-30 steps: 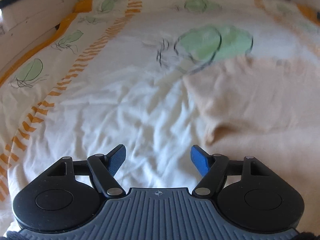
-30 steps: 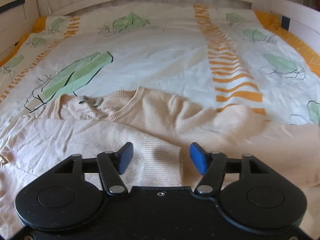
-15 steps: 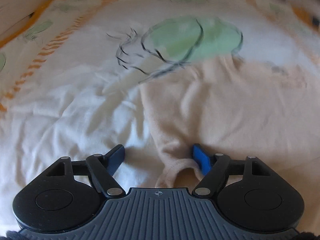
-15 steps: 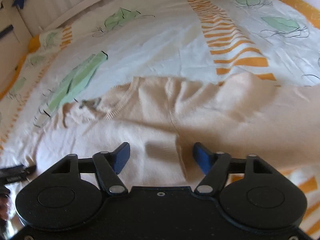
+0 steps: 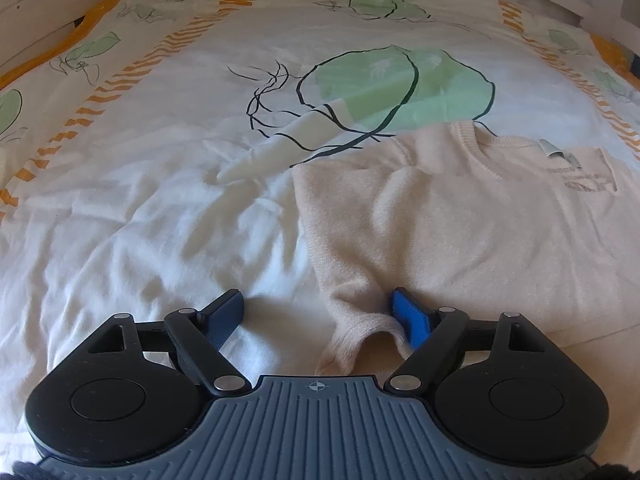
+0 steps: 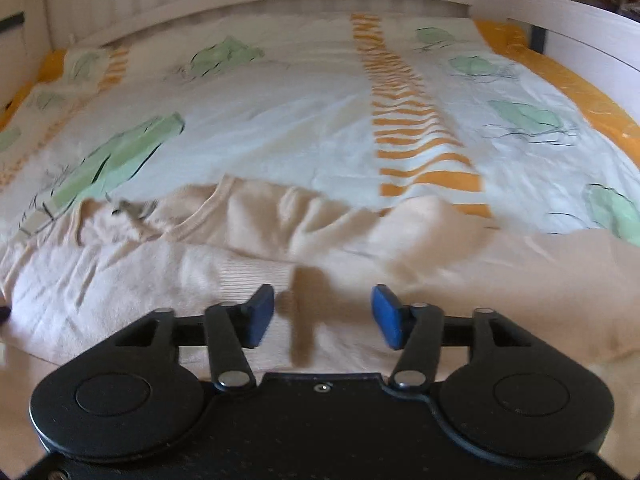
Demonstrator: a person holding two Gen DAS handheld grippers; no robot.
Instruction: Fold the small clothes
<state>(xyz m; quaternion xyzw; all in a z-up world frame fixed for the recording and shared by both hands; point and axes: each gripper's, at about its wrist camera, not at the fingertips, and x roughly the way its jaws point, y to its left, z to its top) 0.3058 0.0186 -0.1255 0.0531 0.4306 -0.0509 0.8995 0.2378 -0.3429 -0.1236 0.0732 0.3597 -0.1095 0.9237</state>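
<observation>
The left gripper has come down from bare sheet onto the near left corner of the cream sweater, which lies spread on the patterned bed cover, filling the right half of the left wrist view. Its jaws are opening and stand wide: the right blue pad sits against a raised loop of the sweater's hem at lower centre, while the other pad rests apart on the cover, so nothing is clamped. That puts the left hand in place to pinch this corner, which I judge is the start of a fold.

The right gripper has shifted a little over the body of the sweater, and its jaws are opening at a middling width after a brief narrowing. Knit lies under and between the pads, beside a ribbed cuff at centre left, but the frame is blurred there and I cannot say for certain that the pads are clear of the cloth; they appear not to press it.

The left wrist view alone shows the neckline with its label sharply at upper right, and the lifted hem. The right wrist view alone shows the folded-in sleeve with its cuff, the rumpled far edge of the sweater across mid-frame, and the white bed rail along the top.
</observation>
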